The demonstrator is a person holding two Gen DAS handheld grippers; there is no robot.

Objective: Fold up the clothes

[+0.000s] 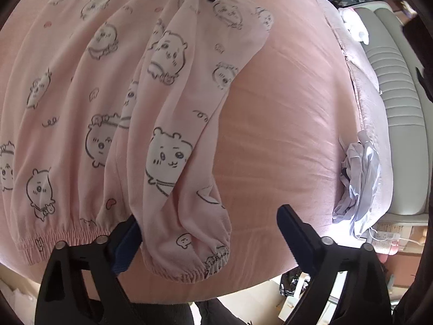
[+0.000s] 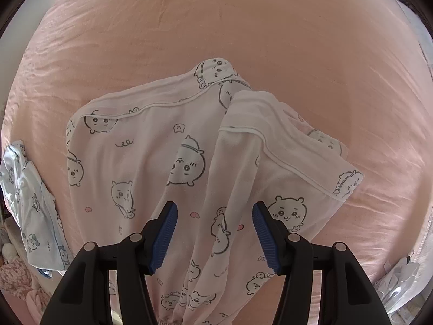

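On pink bed sheet: 1 pink printed pyjama top, partly folded. Left gripper open astride sleeve cuff, not pinching. Right gripper open above collar end. Step: sleeve fold. Next likely: pinch cuff, lay inward.

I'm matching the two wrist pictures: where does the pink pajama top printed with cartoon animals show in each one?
Left wrist view: the pink pajama top printed with cartoon animals fills the left half, a cuffed sleeve hanging between the left gripper fingers.
Right wrist view: it lies at centre, piped collar end uppermost, running down between the right gripper fingers.
Shared landmark: the salmon-pink bedsheet beneath it.
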